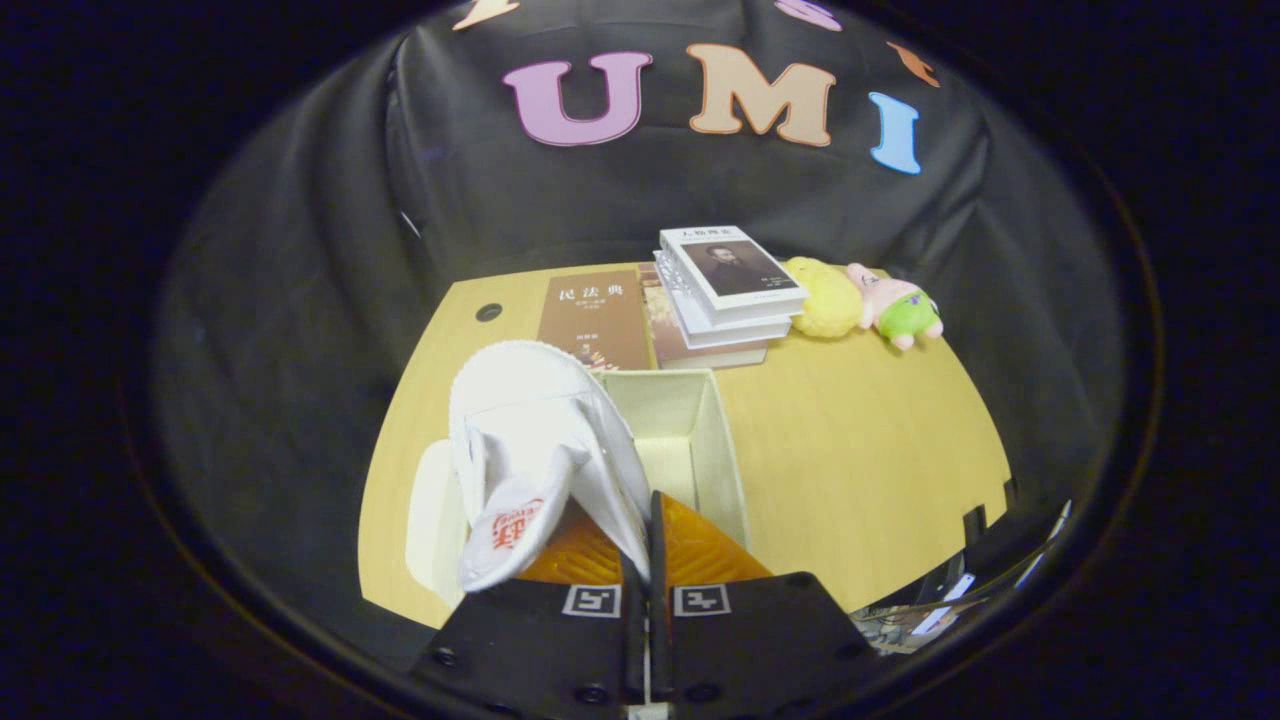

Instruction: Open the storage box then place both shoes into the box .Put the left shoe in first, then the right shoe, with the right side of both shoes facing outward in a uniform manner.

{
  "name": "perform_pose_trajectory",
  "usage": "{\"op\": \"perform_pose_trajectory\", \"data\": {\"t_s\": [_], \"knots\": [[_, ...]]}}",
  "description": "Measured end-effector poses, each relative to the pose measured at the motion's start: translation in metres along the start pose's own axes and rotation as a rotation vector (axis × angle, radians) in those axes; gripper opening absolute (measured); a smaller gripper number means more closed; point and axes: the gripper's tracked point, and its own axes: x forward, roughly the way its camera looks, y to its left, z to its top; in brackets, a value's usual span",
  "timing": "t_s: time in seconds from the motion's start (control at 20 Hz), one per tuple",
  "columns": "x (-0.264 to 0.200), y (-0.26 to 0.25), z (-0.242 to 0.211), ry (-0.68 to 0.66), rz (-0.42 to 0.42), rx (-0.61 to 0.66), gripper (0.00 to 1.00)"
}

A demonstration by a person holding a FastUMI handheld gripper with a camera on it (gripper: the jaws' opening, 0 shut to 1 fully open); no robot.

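Black cloth backs the yellow wooden table (860,440), where the gripper (648,540), fingers pinched together on the white cloth slipper (540,450) at lower centre, hangs it beside the open cream storage box (715,430); the limp fabric may slip free or snag the wall.

A recording booth dressed as a home corner: black cloth wall (300,300) behind a wooden surface (860,440) carrying stacked books (725,290) and plush toys (865,300).
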Motion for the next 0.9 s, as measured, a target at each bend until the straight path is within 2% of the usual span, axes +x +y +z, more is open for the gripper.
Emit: {"op": "perform_pose_trajectory", "data": {"t_s": [0.4, 0.75, 0.9], "knots": [[0.037, -0.015, 0.013, 0.052, -0.062, -0.004, 0.05], [0.094, -0.041, -0.03, 0.194, -0.158, -0.156, 0.05], [0.11, -0.033, -0.039, 0.219, -0.143, -0.189, 0.08]]}}
